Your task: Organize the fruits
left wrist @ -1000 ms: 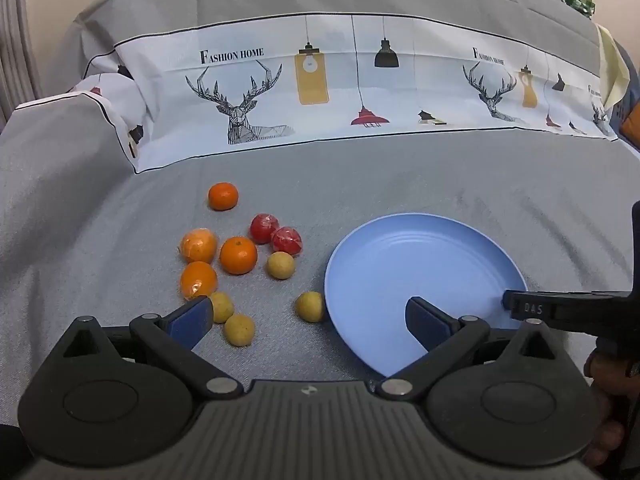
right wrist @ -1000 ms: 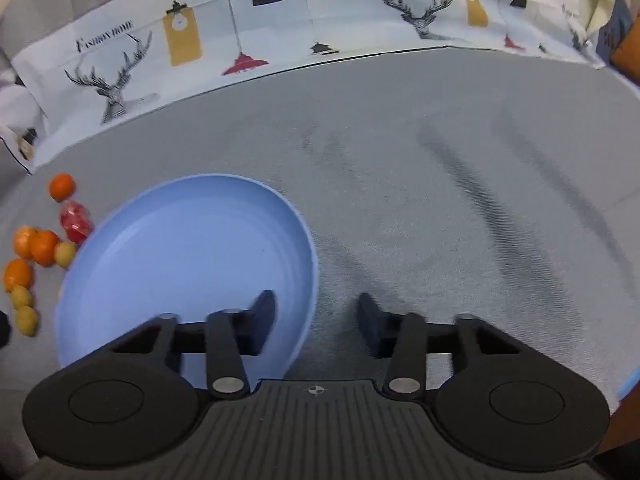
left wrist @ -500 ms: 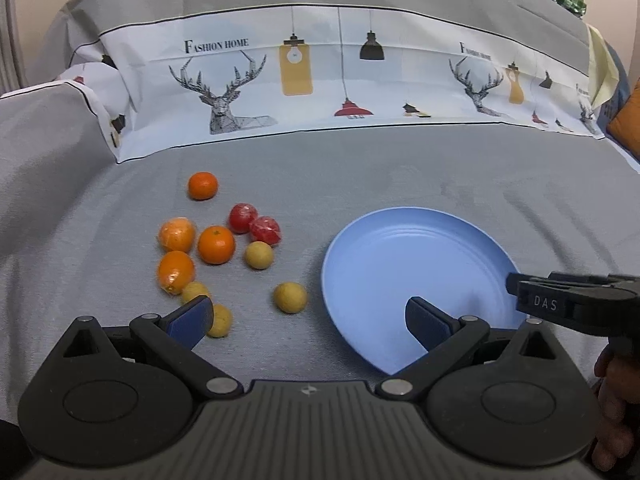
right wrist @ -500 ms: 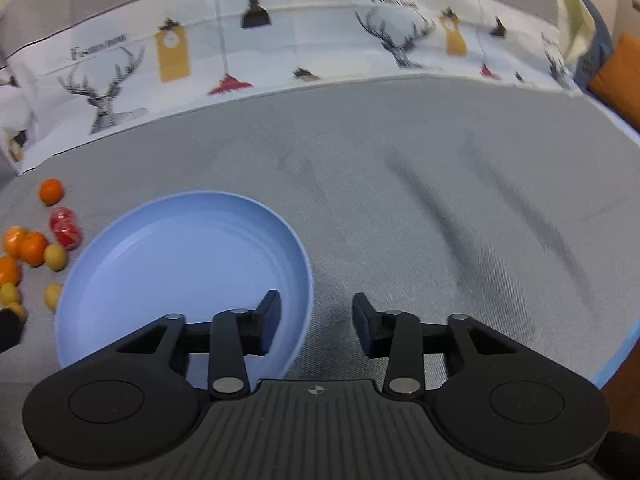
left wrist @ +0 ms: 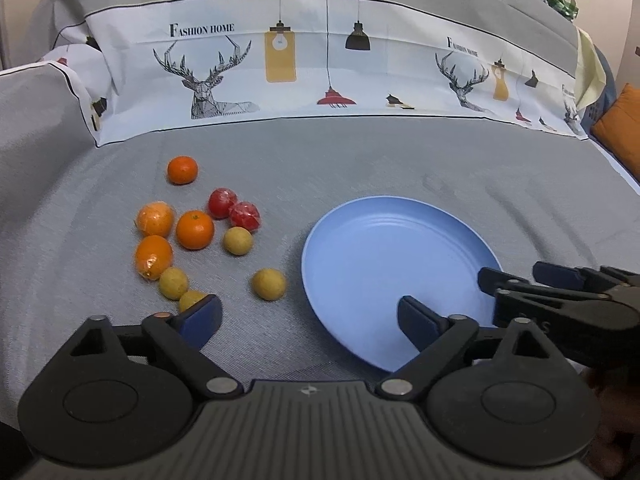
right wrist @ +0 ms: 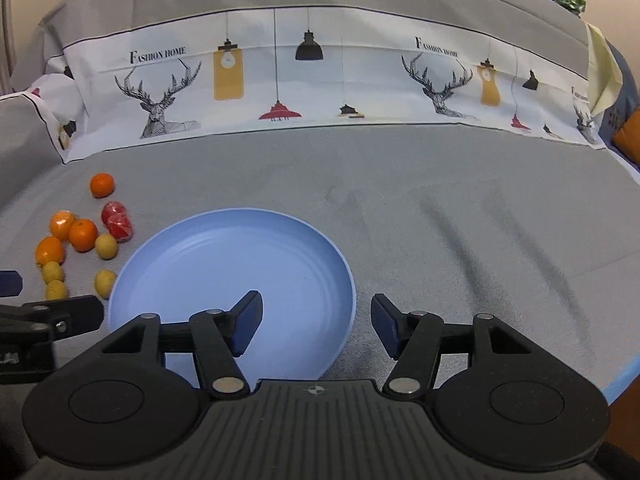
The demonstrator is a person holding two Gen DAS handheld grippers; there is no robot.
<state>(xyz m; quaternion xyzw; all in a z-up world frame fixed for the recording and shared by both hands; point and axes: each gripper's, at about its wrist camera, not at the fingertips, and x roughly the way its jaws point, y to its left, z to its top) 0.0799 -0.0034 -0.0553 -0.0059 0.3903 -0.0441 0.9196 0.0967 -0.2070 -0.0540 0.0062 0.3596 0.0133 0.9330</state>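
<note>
Two hand-held grippers hover low over a grey cloth surface that looks like a covered bed or sofa. The left hand-held gripper (left wrist: 308, 318) has its jaws spread wide and holds nothing. The right hand-held gripper (right wrist: 316, 322) is also wide open and empty, its left finger above the near rim of an empty blue plate (right wrist: 224, 248).

The fruits lie loose ahead and to the left of the left hand-held gripper, all off the plate. There are four oranges; the farthest orange (left wrist: 182, 170) sits apart from the rest. Two red fruits in shiny wrap (left wrist: 234, 209) touch each other. Four small yellow fruits sit nearer, one yellow fruit (left wrist: 269, 284) just beside the plate's left edge and another (left wrist: 191, 301) partly hidden behind the left finger.

Likely risks: the round fruits could roll on the soft cloth when nudged by a finger, the shiny wrap may slip in the jaws, and the light plate could tip if its rim is pressed.
</note>
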